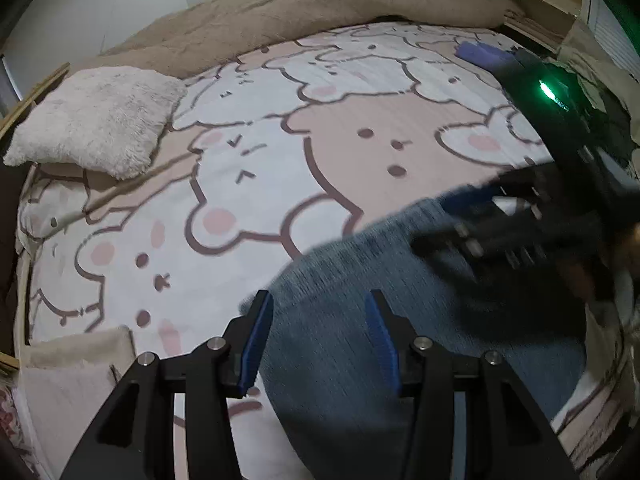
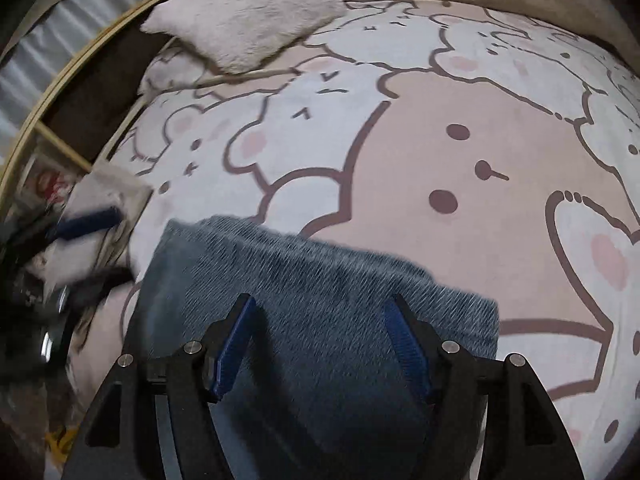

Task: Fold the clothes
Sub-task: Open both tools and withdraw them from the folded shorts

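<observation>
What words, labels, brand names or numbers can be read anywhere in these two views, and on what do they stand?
None can be read.
Bed sheet: cartoon bear and rabbit faces only, no lettering.
Grey-blue knitted garment: no tag or print shows.
Left tool and right tool: no markings visible on their black frames or blue pads.
Clutter beside the bed: red and white shapes, too blurred to tell whether they hold text.

Black angular left tool (image 1: 320, 338) — blue ridged pads, silver screws, right tool (image 2: 322, 340) alike
</observation>
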